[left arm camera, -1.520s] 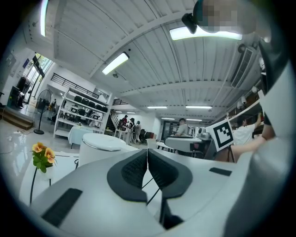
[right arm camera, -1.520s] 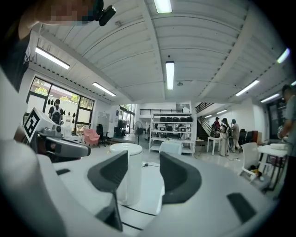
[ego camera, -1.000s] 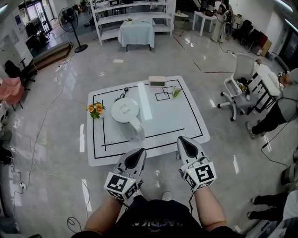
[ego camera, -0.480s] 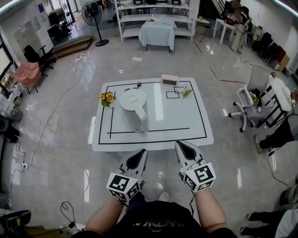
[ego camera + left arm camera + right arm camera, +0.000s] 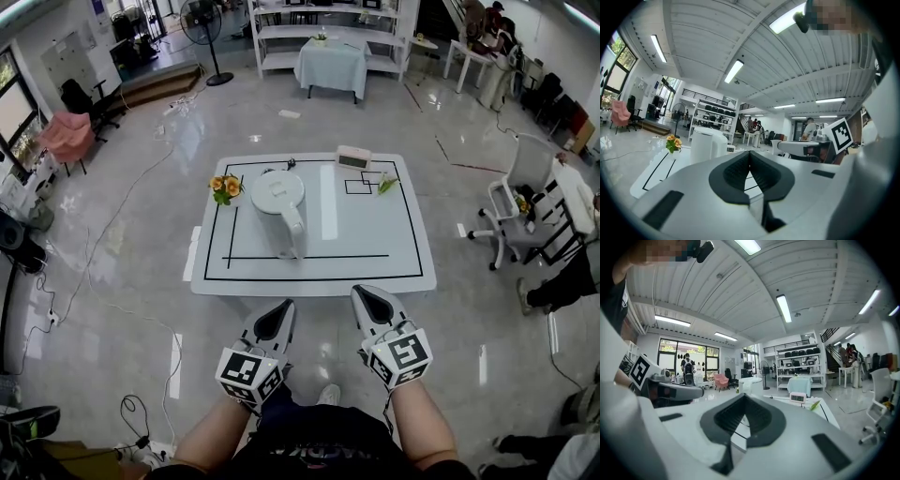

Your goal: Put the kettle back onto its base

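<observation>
The kettle (image 5: 277,199) stands upright on the white table (image 5: 403,253), inside the black rectangle marked on the tabletop, towards its left rear part. It is white, its lid is closed, and its handle (image 5: 296,234) points towards the person. Whether it sits on its base cannot be determined; no base shows apart from the kettle body. A cable end (image 5: 291,164) lies just behind the kettle, at the rear line.

A small bunch of orange flowers (image 5: 225,186) stands just left of the kettle, at the left marking line. A digital clock (image 5: 353,157) stands at the rear edge of the table, right of centre. A green sprig (image 5: 386,185) lies near the clock, beside a small marked square.

The left gripper (image 5: 279,307) and the right gripper (image 5: 368,293) are held side by side, short of the near table edge and well apart from the kettle. Both point forward, roughly level, towards the table. The jaws of each gripper are clenched, pad against pad, with nothing between them. Neither gripper touches the table or anything on it.
</observation>
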{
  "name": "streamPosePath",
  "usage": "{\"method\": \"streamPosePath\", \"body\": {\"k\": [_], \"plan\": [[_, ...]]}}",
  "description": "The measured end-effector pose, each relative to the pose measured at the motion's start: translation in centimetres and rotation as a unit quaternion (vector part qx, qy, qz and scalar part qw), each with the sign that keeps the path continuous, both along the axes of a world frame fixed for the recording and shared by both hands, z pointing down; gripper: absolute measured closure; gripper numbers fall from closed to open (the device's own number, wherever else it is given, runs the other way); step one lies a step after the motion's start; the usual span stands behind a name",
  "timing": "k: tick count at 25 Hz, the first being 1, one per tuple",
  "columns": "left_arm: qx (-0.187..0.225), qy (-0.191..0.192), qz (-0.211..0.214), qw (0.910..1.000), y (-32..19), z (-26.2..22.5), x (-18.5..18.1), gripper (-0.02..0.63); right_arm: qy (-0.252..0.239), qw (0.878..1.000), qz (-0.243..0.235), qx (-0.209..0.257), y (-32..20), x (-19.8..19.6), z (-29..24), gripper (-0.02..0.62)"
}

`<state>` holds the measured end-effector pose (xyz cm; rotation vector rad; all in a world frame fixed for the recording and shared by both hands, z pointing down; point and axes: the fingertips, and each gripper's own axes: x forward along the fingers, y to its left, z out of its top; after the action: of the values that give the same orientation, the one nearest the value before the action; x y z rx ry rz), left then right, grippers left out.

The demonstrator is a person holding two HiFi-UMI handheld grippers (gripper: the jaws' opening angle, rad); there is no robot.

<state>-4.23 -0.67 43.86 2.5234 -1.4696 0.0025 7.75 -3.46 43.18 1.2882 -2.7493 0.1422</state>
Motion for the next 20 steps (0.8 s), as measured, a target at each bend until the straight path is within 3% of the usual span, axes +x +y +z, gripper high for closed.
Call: {"method": "streamPosePath", "body": {"k": [20], "plan": [[0.007, -0.012, 0.001, 0.9999, 0.77, -0.60, 1.01, 0.601, -0.006, 1.000, -0.005, -0.006, 0.79, 0.14, 0.10, 0.594]]}}
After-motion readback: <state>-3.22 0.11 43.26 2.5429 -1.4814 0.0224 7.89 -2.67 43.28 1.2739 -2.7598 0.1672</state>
